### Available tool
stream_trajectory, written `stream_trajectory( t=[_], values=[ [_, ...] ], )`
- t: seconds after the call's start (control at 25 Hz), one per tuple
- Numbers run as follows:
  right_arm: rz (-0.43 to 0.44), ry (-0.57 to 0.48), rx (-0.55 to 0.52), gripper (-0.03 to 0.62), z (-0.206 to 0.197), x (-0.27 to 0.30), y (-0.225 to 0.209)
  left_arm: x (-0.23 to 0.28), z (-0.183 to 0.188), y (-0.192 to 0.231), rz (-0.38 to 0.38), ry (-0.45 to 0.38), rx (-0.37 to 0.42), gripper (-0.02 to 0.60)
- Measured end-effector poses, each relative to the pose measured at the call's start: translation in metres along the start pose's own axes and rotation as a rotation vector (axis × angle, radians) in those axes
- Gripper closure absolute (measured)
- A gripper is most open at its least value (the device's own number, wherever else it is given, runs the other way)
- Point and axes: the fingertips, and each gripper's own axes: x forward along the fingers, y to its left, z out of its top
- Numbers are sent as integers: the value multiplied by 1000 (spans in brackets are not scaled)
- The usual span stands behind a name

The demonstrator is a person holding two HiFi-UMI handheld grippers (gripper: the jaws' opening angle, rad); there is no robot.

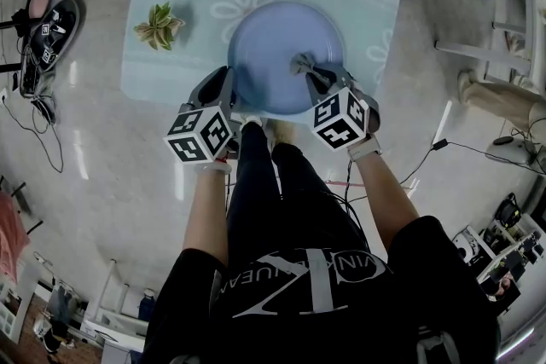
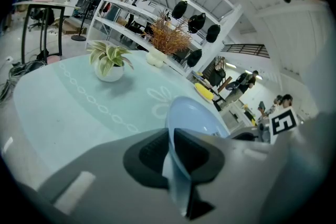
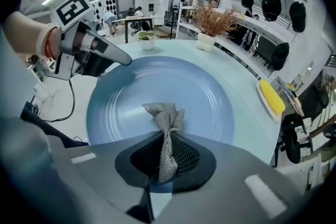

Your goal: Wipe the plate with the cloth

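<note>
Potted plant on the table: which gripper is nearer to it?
Left. The left gripper clamps the plate rim on the side toward the potted plant; the right gripper holds the cloth over the plate's opposite side, farther away.

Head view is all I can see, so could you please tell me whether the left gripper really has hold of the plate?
Observer: Yes, the left gripper is shut on the plate, whose near rim runs edge-on between the fingers.
Operator: Thank you; is the cloth held too?
Observer: The right gripper is shut on the cloth, whose free end bunches up over the plate.
</note>
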Motion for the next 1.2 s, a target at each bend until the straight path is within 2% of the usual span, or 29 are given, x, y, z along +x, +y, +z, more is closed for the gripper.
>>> stream_trajectory(
  t=[0.68, 0.96, 1.2],
  values=[
    [182, -51, -142, 554, 44, 10, 64, 1, 0, 1, 0, 4, -8, 581],
    [198, -89, -158, 554, 72, 20, 64, 0, 1, 0, -2, 10, -10, 581],
    [178, -115, -160, 554, 95, 29, 50, -1, 2, -2, -2, 12, -14, 581]
  ],
)
